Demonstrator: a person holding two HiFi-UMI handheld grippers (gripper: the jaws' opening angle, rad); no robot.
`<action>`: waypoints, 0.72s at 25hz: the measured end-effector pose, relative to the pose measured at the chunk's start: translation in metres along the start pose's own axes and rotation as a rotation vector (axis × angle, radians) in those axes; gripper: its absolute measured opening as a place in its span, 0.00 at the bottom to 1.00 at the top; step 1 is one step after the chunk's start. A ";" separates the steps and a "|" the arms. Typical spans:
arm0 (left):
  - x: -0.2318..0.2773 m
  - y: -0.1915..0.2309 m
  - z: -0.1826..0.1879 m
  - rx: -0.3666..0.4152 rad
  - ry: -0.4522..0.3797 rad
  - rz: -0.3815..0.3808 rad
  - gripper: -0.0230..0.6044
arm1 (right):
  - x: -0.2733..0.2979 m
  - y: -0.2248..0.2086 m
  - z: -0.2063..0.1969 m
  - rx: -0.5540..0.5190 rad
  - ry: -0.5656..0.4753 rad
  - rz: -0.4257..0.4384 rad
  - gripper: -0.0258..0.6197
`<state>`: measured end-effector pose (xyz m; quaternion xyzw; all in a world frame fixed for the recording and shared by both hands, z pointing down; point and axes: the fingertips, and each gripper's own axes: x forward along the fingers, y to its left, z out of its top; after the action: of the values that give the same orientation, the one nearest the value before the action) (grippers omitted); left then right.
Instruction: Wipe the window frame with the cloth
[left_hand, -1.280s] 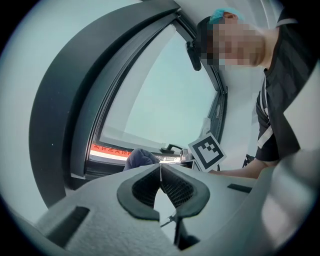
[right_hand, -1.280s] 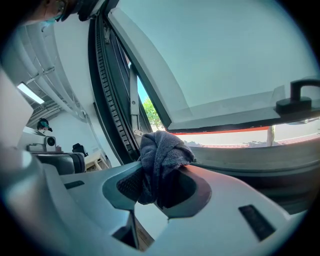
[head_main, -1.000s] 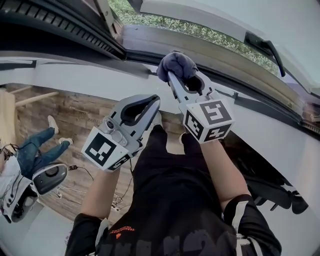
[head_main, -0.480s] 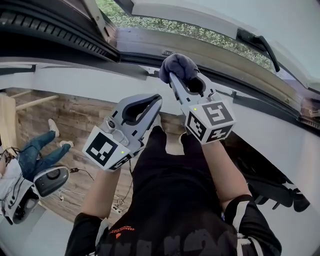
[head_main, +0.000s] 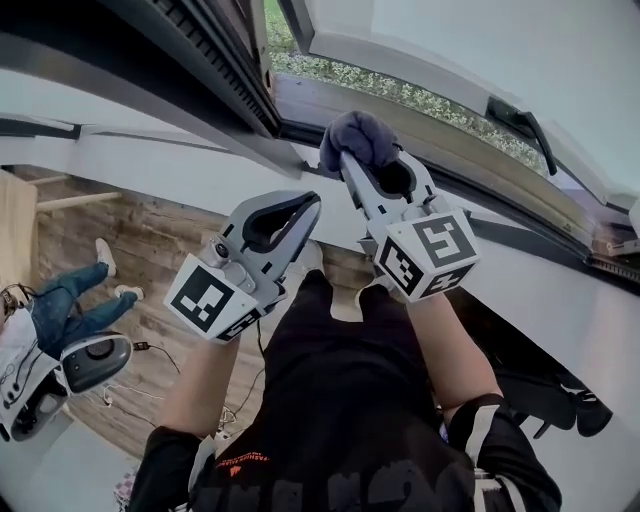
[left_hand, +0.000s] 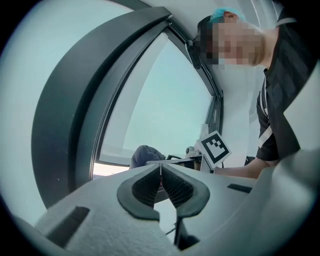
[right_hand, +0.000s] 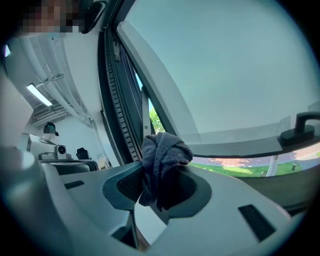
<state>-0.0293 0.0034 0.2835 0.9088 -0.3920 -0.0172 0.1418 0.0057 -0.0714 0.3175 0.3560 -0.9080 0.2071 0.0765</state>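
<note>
My right gripper (head_main: 352, 160) is shut on a bunched grey-purple cloth (head_main: 356, 137), held up at the dark lower window frame (head_main: 470, 195). In the right gripper view the cloth (right_hand: 162, 160) hangs between the jaws, in front of the dark frame upright (right_hand: 117, 105). Whether the cloth touches the frame I cannot tell. My left gripper (head_main: 308, 200) sits lower and to the left, shut with nothing in it. In the left gripper view its jaws (left_hand: 160, 172) meet, and the cloth (left_hand: 146, 155) shows beyond them.
A window handle (head_main: 520, 120) sticks out on the open sash at the upper right. A white sill wall (head_main: 150, 160) runs under the frame. Below lie a wooden floor (head_main: 150, 240), a seated person's legs (head_main: 70, 295) and a helmet-like device (head_main: 90, 360).
The head view has swung, so the window's dark upright now stands nearer the middle. Both grippers hold nearly the same places; the right one with the cloth sits slightly lower against the frame.
</note>
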 end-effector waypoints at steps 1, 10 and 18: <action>-0.004 0.003 0.004 0.003 -0.006 0.005 0.08 | 0.003 0.006 0.006 -0.007 -0.007 0.008 0.22; -0.031 0.025 0.023 0.011 -0.047 0.035 0.08 | 0.027 0.045 0.038 -0.030 -0.056 0.067 0.23; -0.050 0.039 0.016 -0.009 -0.050 0.060 0.08 | 0.050 0.061 0.035 -0.028 -0.054 0.085 0.23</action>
<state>-0.0939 0.0095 0.2745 0.8954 -0.4223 -0.0373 0.1363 -0.0722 -0.0771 0.2811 0.3212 -0.9269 0.1879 0.0482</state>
